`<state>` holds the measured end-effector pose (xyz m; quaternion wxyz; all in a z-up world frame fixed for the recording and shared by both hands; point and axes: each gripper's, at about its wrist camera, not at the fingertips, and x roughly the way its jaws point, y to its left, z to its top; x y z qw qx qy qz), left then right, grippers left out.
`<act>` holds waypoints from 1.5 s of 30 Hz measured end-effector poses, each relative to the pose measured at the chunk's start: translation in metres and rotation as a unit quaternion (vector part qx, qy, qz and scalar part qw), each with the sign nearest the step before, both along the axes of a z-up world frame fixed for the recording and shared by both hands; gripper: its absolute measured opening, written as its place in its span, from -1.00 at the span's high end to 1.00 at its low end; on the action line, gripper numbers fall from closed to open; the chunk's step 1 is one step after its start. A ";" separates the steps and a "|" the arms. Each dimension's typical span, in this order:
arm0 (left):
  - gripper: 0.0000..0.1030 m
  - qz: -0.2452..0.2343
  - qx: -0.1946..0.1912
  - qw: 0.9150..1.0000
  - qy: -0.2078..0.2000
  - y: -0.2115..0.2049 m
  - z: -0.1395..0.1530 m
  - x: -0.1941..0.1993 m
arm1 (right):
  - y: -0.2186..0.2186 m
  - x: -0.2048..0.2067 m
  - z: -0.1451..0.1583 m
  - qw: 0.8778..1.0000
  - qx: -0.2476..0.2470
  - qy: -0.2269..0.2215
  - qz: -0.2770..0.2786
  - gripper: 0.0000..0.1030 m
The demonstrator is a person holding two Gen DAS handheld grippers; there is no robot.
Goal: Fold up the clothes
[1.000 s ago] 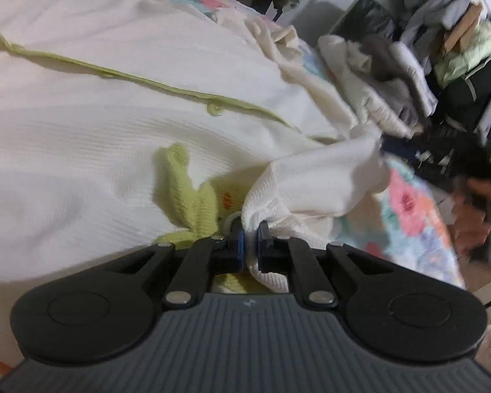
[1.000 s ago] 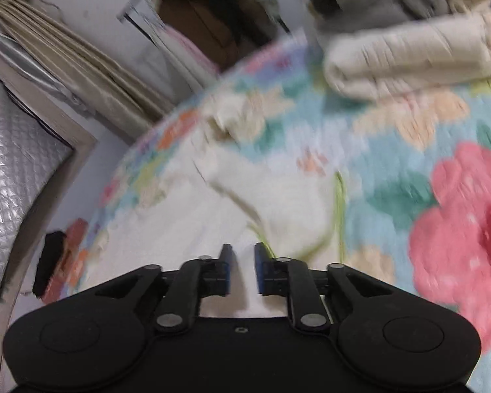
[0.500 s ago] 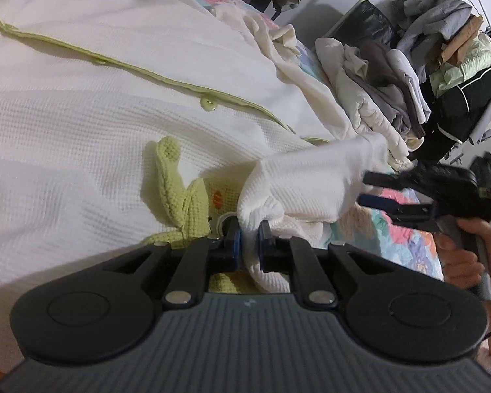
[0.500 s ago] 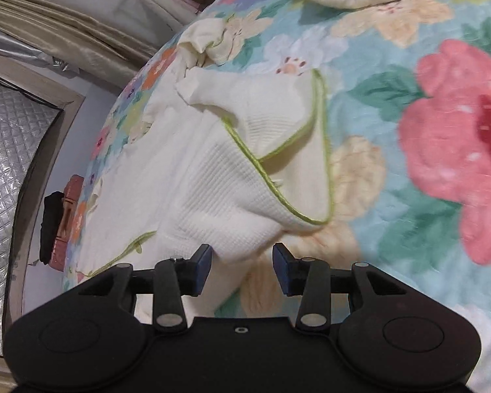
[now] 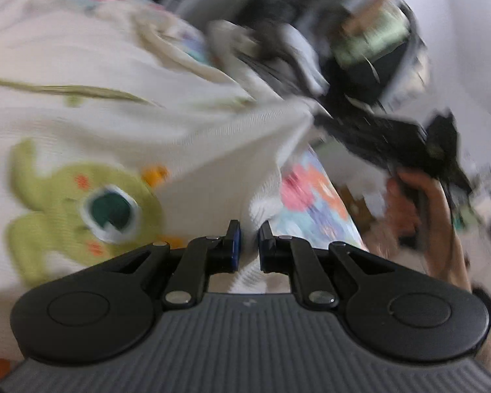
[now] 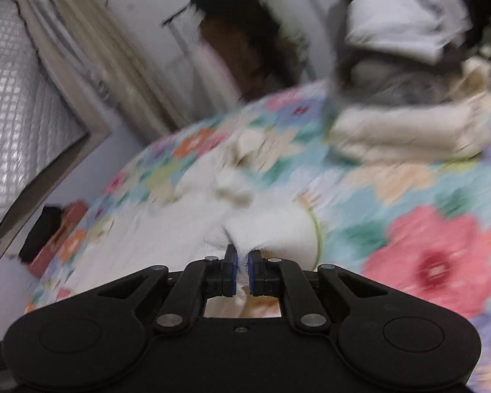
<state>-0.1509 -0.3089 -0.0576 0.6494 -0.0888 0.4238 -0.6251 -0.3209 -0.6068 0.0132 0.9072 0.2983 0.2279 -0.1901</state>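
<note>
On the flowered bedspread [image 6: 419, 196] lay a cream waffle-knit garment with green piping [image 5: 121, 121], spread wide across the left wrist view, a green knitted frog patch [image 5: 81, 209] with a dark eye sewn on its front. Both views were motion-blurred. Left gripper [image 5: 249, 244] had its jaws nearly together, pinched on a fold of the cream garment; its jaws had just been opening a little, cloth between the blue pads and pulled taut up and to the right toward the other tool. Right gripper [image 6: 242, 273] had jaws just closed down, nearly together, clamped on a bunched bit of the same cream garment [image 6: 262, 229], green piping curving just right of the pinch. In the left wrist view the right gripper [image 5: 370, 131] showed as a dark blurred shape at the far end of the stretched cloth, held by a person's hand [image 5: 422, 209]. Folded cream and grey clothes were stacked in a pile [image 6: 406, 104] at the far right of the bed, well apart from the garment. Beige curtain [image 6: 88, 49] and a quilted silver panel [image 6: 19, 104] stood on the left behind the bed. Dark hanging clothes [image 5: 370, 42] were a blur beyond the bed edge.
</note>
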 end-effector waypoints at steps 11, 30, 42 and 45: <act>0.05 0.006 0.092 0.989 -0.115 -0.006 0.016 -0.058 | -0.011 -0.021 -0.007 0.999 -0.016 0.037 -0.029 0.87; 0.35 0.017 0.182 0.976 -0.116 -0.032 -0.017 -0.103 | -0.073 -0.017 -0.080 0.985 0.163 0.041 -0.043 0.85; 0.87 0.035 0.023 0.999 0.030 0.079 0.063 -0.065 | -0.057 -0.016 -0.047 0.996 0.089 0.028 -0.016 0.85; 0.87 0.063 0.003 0.995 0.074 0.108 0.059 -0.049 | -0.054 -0.019 -0.040 0.997 0.067 0.035 -0.010 0.85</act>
